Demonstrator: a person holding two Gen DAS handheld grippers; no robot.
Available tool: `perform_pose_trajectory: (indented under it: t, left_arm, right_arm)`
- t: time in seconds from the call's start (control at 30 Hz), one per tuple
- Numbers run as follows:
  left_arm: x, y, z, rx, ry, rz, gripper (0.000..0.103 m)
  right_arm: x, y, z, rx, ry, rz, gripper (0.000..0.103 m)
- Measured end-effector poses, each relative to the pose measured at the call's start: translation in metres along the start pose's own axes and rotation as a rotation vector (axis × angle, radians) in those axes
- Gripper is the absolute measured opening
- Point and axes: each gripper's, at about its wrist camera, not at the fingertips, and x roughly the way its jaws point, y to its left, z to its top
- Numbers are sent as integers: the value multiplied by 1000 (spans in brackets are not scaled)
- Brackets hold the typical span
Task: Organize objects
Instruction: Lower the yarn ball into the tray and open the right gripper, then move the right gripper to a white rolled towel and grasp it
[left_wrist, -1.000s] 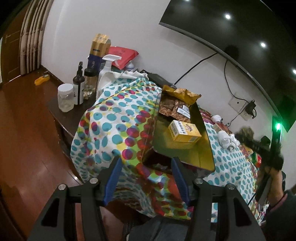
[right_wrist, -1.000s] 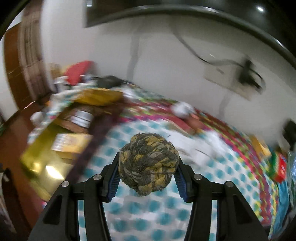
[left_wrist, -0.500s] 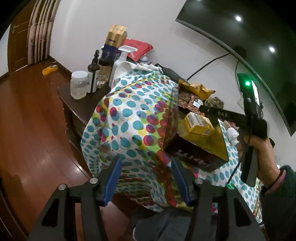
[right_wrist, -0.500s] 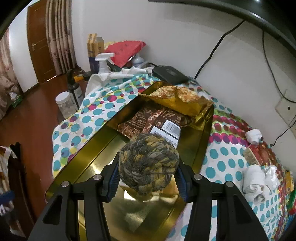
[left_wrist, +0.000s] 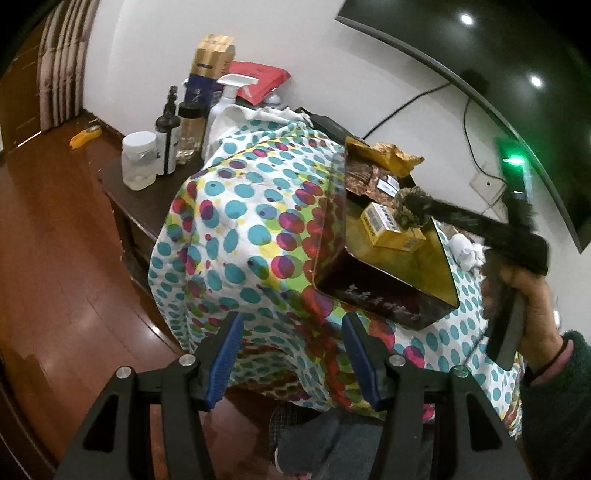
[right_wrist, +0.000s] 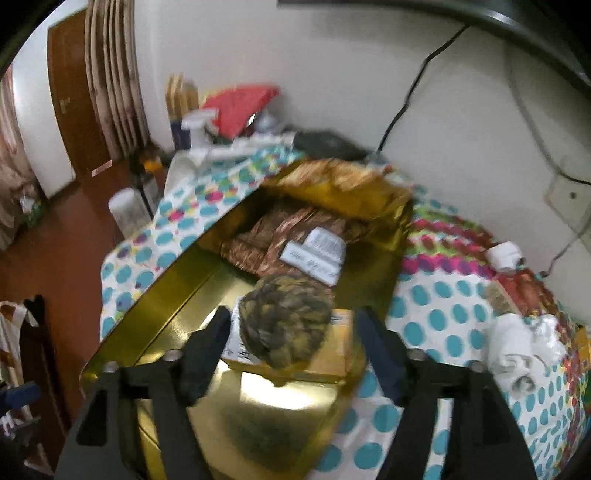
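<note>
A woven rope ball (right_wrist: 284, 321) of brown and yellow cord rests on a yellow box (right_wrist: 340, 354) inside the gold tin tray (right_wrist: 155, 310) on the dotted tablecloth. My right gripper (right_wrist: 291, 343) straddles the ball with its jaws opening, and there is a gap on both sides between pads and ball. From the left wrist view the ball (left_wrist: 406, 210) shows at the tip of the right gripper, over the yellow box (left_wrist: 384, 229) in the tray (left_wrist: 436, 273). My left gripper (left_wrist: 293, 354) hangs open and empty in front of the table's near corner.
A brown snack bag (right_wrist: 266, 243) and a gold bag (right_wrist: 343, 188) fill the tray's far end. A jar (left_wrist: 138, 162), bottles and a spray bottle (left_wrist: 229, 92) crowd the side table at the left. Rolled white cloth (right_wrist: 513, 347) lies right of the tray. A hand (left_wrist: 532, 295) holds the right gripper.
The right gripper carried the ball leftward over the tray and lowered it onto the yellow box, then its jaws spread off the ball. The left gripper stayed open.
</note>
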Motion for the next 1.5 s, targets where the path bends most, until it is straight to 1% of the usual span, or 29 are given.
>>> perform_pose_trajectory:
  t: [0.1, 0.13, 0.17, 0.2, 0.23, 0.4, 0.43, 0.47, 0.5, 0.53, 0.57, 0.63, 0.7, 0.83, 0.87, 0.93, 1.0, 1.13, 1.3, 1.33, 1.37, 1.4, 1.5]
  left_arm:
    - [7, -4, 1, 10, 18, -25, 57]
    - [7, -4, 0, 13, 18, -32, 57]
    - [7, -5, -1, 22, 15, -31, 57]
    - [7, -7, -1, 35, 10, -23, 57]
    - [6, -7, -2, 44, 7, -24, 57]
    - [9, -10, -4, 67, 15, -30, 57]
    - [10, -11, -5, 69, 22, -27, 57]
    - [12, -12, -5, 73, 30, -22, 57]
    - [12, -14, -6, 77, 35, -17, 57]
    - [13, -18, -7, 86, 39, -14, 57]
    - [13, -21, -7, 94, 42, -12, 57]
    - [11, -31, -7, 119, 29, -11, 57]
    - [11, -43, -6, 139, 7, -8, 57]
    - [16, -75, -2, 181, -17, -16, 57]
    - [18, -83, -1, 189, -16, -26, 57]
    - [23, -104, 1, 215, -10, -54, 57]
    - [29, -126, 2, 246, 4, -80, 57]
    - [40, -181, 4, 343, 18, -142, 57]
    - [58, -229, 8, 437, 25, -162, 57]
    - [62, -238, 9, 456, 19, -167, 57]
    - [67, -246, 10, 471, 13, -161, 57]
    - [73, -253, 13, 482, 9, -152, 57]
    - [93, -275, 24, 500, -11, -162, 57]
  right_arm:
    - [-32, -26, -6, 69, -103, -32, 76]
    - [-44, -39, -11, 94, -143, -54, 85]
    - [-53, -52, -16, 112, -175, -109, 95]
    - [-58, -67, -22, 132, -194, -168, 98]
    - [-62, -85, -29, 163, -194, -205, 99]
    - [-59, -159, -64, 311, -80, -346, 98]
    - [-57, -172, -73, 329, -51, -359, 92]
    - [-52, -183, -82, 333, -13, -368, 83]
    - [-47, -189, -87, 337, 15, -378, 78]
    - [-40, -198, -94, 349, 50, -383, 69]
    - [-36, -206, -100, 367, 67, -377, 66]
    - [-30, -219, -109, 400, 81, -365, 65]
    - [-25, -223, -111, 406, 79, -350, 65]
    - [-14, -225, -100, 352, 80, -335, 65]
    - [-10, -225, -97, 341, 86, -326, 65]
    - [-5, -229, -92, 316, 93, -338, 65]
    - [1, -235, -87, 299, 94, -321, 67]
    - [15, -241, -79, 255, 105, -314, 66]
    - [20, -246, -79, 236, 94, -268, 55]
    - [20, -246, -82, 232, 94, -254, 47]
    - [21, -246, -83, 235, 101, -238, 35]
    - [19, -247, -84, 242, 96, -233, 35]
    - [6, -247, -88, 237, 62, -240, 33]
